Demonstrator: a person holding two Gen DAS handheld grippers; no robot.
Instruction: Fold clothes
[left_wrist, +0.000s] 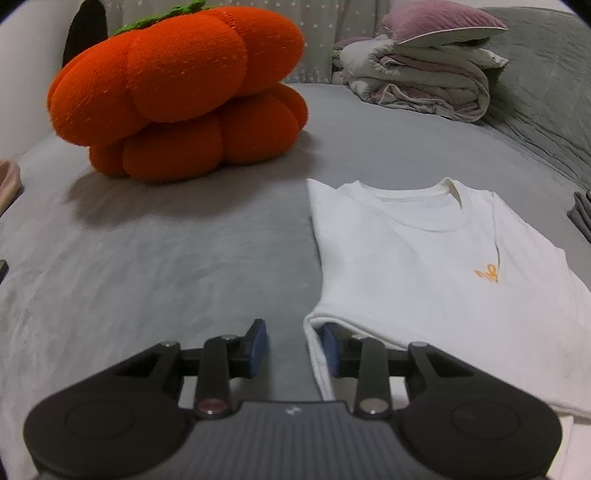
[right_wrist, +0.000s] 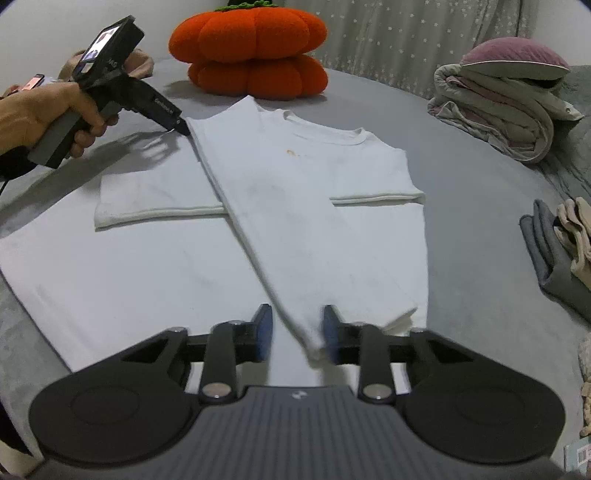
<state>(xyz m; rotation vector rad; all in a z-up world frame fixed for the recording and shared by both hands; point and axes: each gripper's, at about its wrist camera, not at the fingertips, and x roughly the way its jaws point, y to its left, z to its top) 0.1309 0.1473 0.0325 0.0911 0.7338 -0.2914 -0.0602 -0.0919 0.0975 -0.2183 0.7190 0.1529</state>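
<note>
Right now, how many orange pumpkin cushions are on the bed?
2, stacked: the upper pumpkin cushion sits tilted on the lower pumpkin cushion, beyond the white T-shirt. More could be hidden behind them.

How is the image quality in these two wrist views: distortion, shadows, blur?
Left wrist view: strong fisheye bending, dark vignetted corners; the pumpkin cushion casts a soft shadow on the grey bed cover. Right wrist view: same curvature; the white T-shirt looks washed out, its near fold slightly blurred; the left gripper throws a clear shadow.
</note>
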